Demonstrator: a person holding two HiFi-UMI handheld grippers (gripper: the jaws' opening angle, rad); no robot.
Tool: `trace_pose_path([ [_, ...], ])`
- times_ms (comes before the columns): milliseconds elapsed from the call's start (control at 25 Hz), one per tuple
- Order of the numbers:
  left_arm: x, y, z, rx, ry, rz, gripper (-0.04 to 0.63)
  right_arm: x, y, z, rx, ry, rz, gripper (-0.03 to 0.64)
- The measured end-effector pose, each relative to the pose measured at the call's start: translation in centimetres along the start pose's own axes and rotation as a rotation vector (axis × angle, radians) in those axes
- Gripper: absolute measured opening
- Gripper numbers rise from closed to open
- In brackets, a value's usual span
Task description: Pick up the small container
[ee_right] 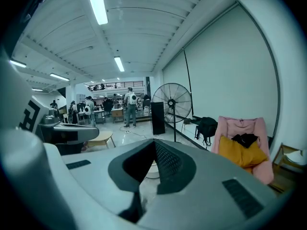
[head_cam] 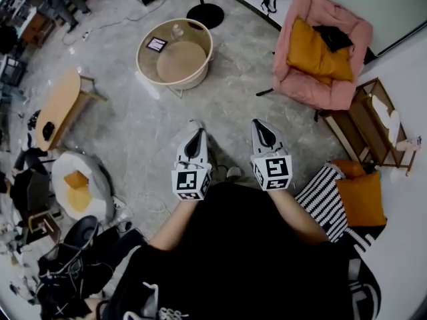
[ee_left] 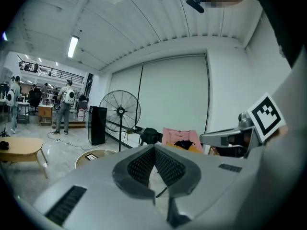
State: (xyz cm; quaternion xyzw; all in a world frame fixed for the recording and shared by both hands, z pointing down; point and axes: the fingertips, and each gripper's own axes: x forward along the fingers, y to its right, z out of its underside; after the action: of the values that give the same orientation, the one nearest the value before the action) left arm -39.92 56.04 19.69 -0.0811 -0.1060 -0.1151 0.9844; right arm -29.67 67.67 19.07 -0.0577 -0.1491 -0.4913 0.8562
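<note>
Here, left gripper (head_cam: pixel 195 127) and right gripper (head_cam: pixel 257 124) both have jaws together, empty.

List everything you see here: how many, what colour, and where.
Round table: one, cream, floor ahead.
Small container: one, clear, on the round table.
Armchair: one, pink, upper right.
Cushions: two, orange, one on the armchair, one lower right.
Side table: one, wooden, left.
Fan: one, black, by the far wall.
Left gripper: one, grey, shut, empty.
Right gripper: one, grey, shut, empty, beside it.
</note>
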Motion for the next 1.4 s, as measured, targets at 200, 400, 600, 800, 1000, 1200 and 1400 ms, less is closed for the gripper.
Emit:
trace_pose_path([
  [200,2.9,-1.1,1.3,-0.030,-0.030,0.034,0.020,2.3,0.4,0.7,-0.017,-0.040,-0.004,0.021],
  [400,7.7,-3.6,1.7,-0.045,-0.052,0.077,0.020,6.6,2.5,-0.3,-0.039,-0.061,0.039,0.021],
  [600,13.8,-7.5,-1.2,-0.043,-0.022,0.059,0.020,13.4,5.5,-3.0,-0.045,-0.068,0.047,0.021],
  [800,19.7,-12.8,-4.3,-0.043,-0.022,0.036,0.020,20.4,7.2,-7.6,-0.051,-0.047,0.060,0.021],
  [1000,24.6,-18.9,-7.9,-0.045,-0.005,0.020,0.020,28.0,7.3,-11.3,-0.056,-0.059,0.060,0.021],
  [1200,29.3,-25.3,-9.2,-0.061,-0.002,0.011,0.020,35.9,6.4,-13.7,-0.094,-0.071,0.058,0.021],
  [1400,32.6,-30.2,-9.8,-0.076,-0.003,0.045,0.020,41.6,5.0,-16.1,-0.124,-0.075,0.073,0.021],
])
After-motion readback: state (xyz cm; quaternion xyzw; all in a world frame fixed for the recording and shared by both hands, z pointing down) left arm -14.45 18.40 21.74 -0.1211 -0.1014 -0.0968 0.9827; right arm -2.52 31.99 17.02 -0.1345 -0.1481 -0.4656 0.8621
